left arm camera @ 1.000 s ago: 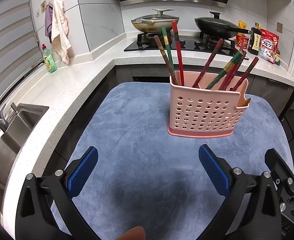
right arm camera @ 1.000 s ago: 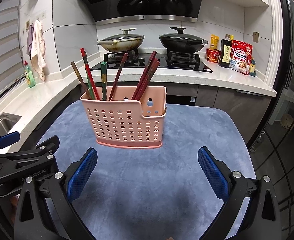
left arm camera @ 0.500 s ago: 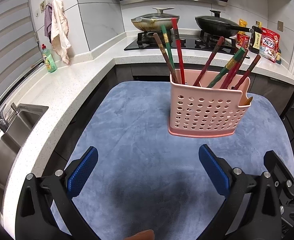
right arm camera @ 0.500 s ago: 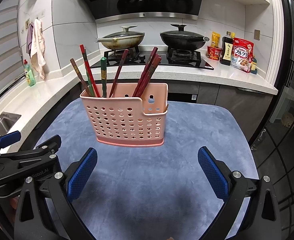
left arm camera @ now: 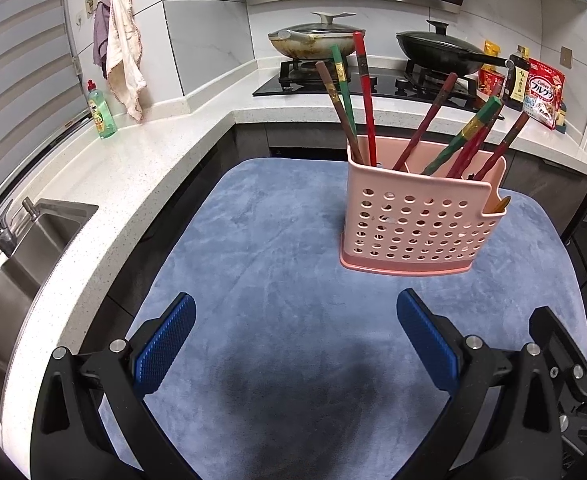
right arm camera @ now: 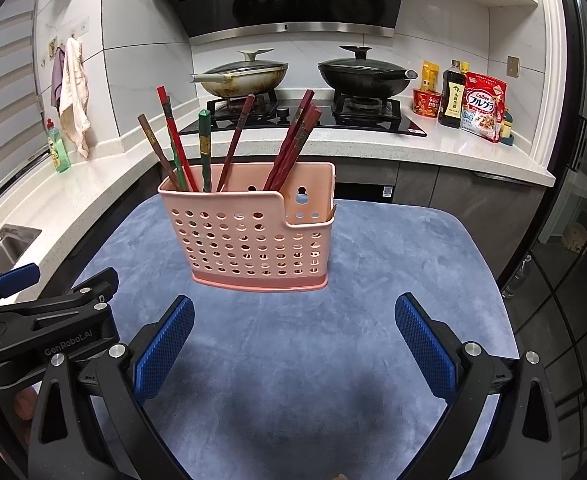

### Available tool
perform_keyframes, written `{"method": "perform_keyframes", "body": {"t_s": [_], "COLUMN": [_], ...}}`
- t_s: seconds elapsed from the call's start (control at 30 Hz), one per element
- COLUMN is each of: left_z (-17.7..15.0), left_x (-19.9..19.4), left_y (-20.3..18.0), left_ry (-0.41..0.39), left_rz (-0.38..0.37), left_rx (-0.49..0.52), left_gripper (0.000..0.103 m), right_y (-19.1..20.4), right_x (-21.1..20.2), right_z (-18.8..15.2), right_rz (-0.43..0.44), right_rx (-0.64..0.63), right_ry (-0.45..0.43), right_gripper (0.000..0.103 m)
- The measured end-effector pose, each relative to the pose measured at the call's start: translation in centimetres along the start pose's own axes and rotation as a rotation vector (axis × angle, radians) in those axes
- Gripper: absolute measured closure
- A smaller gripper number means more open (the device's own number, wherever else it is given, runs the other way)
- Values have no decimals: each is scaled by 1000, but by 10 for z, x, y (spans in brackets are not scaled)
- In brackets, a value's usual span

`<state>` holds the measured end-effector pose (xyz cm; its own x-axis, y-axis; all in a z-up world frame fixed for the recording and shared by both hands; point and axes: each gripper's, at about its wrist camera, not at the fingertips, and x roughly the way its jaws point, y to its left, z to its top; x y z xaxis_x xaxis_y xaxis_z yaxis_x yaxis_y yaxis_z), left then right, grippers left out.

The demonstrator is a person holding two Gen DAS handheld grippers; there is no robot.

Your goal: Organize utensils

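Observation:
A pink perforated utensil holder point(left arm camera: 413, 220) stands upright on a blue cloth-covered table point(left arm camera: 277, 280); it also shows in the right wrist view point(right arm camera: 253, 236). Several red, brown and green chopsticks point(left arm camera: 363, 96) stand in it, leaning left and right, also seen in the right wrist view point(right arm camera: 293, 140). My left gripper point(left arm camera: 293, 340) is open and empty, hovering over the cloth in front of the holder. My right gripper point(right arm camera: 293, 340) is open and empty, also in front of the holder. The left gripper's body point(right arm camera: 45, 320) shows at the left of the right wrist view.
A white counter point(left arm camera: 105, 184) with a steel sink point(left arm camera: 17, 256) and a green soap bottle point(left arm camera: 101, 110) runs along the left. Two lidded pans point(right arm camera: 245, 76) sit on the stove behind. Food packets point(right arm camera: 481, 108) stand at the back right.
Both views have drifted slightly, and the holder sits a little higher and further right in each. Both grippers stay open and empty.

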<state>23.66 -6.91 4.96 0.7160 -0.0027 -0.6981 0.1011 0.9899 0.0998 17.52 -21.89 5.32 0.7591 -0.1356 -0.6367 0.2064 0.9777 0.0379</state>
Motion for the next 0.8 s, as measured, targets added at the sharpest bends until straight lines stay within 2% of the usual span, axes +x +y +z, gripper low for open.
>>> {"method": "perform_keyframes", "body": {"t_s": [0.8], "left_z": [1], "left_x": [6], "left_y": [-2], "left_ry": [-1], "left_rz": [-4], "left_rx": [16], "left_gripper": [7], "right_y": [-2], "right_x": [4], "right_z": [-1], "right_rz": [-3], "right_rx": [0], "right_ry": [15], "right_gripper": [6]}}
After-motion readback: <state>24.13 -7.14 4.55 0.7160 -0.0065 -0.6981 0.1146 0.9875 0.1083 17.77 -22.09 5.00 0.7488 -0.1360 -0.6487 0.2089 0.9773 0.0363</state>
